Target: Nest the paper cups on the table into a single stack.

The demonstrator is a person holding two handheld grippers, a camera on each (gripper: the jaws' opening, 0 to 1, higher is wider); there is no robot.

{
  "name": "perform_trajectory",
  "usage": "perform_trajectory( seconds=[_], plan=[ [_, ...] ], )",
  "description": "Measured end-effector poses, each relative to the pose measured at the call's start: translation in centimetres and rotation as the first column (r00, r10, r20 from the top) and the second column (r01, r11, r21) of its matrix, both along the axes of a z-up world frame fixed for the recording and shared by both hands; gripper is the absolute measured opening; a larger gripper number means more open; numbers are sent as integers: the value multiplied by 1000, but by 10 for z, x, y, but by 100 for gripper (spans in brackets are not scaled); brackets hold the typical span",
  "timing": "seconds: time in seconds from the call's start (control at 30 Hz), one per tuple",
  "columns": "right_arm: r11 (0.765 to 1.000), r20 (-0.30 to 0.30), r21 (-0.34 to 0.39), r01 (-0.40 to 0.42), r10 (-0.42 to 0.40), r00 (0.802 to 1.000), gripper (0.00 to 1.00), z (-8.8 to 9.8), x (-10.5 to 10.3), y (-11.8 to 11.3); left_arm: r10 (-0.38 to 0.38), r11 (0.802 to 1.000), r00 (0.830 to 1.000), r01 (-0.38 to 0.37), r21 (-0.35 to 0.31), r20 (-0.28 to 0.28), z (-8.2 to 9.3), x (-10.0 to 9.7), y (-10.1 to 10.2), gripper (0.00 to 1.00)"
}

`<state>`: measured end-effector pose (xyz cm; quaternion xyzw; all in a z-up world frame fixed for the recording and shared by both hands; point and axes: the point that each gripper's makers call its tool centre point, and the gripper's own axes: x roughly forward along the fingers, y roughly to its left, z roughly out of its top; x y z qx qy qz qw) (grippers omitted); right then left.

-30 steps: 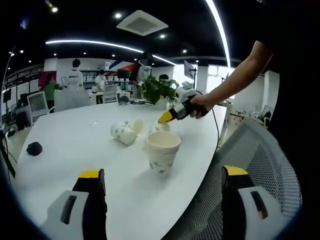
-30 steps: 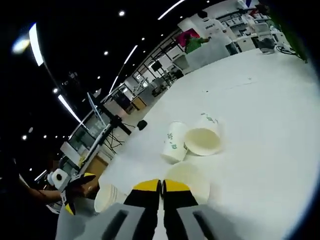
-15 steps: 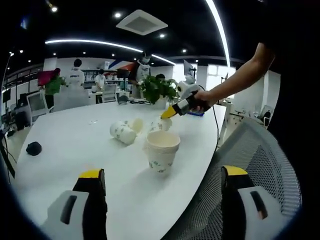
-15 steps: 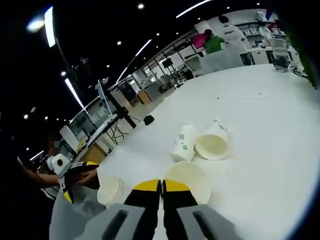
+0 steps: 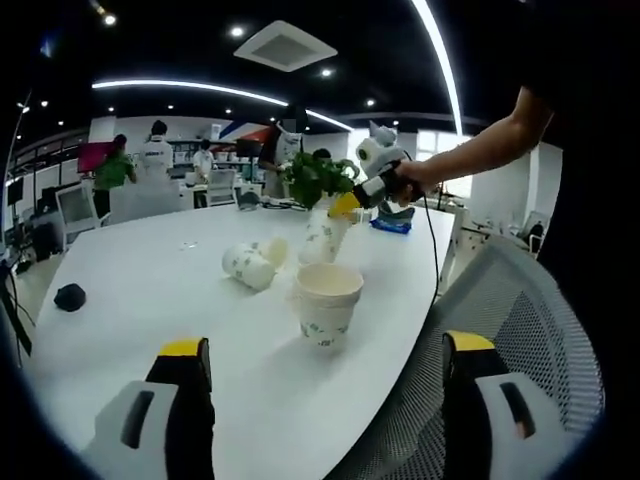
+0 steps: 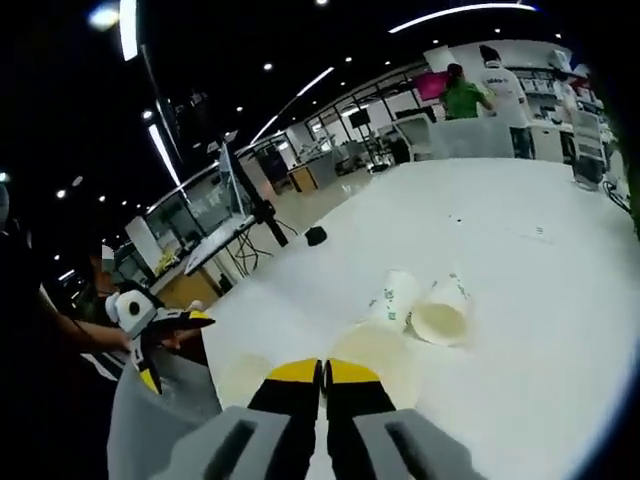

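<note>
While the left claw [image 5: 318, 372] gapes wide, the right claw [image 6: 322, 372] pinches a paper cup [image 5: 324, 236] — aloft.

Left gripper [image 5: 325, 385] is sitting low and near, jaws spread wide apart with nothing between them, yellow tips pointing forward over the near edge of the surface [image 5: 140, 270]. Right gripper [image 5: 345, 207] is reaching in from the right on an outstretched bare arm [image 5: 480, 150], raised above the surface, hand [image 5: 400, 180] wrapping its handle. Its yellow-tipped jaws are pressing together, pinching the rim of a paper cup [image 5: 322, 236] hanging tilted below them. In the right gripper view the two tips are touching side by side.
</note>
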<state>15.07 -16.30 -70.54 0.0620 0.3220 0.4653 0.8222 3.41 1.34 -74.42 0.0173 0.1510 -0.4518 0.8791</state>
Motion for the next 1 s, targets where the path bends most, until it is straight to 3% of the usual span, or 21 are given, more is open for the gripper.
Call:
perform_trajectory(
  seconds=[0.43, 0.73, 1.0],
  plan=[
    [994, 85, -53, -99, 103, 991, 0, 46, -18, 16, -2, 1000, 1000, 2, 9, -4, -1, 0, 0, 95],
    [985, 115, -95, -145, 155, 981, 0, 61, -29, 34, 3, 1000, 1000, -3, 11, 0, -1, 1, 1, 95],
    [976, 126, -79, -203, 212, 969, 0, 72, -45, 57, 12, 1000, 1000, -13, 10, 5, 0, 2, 2, 95]
  ],
)
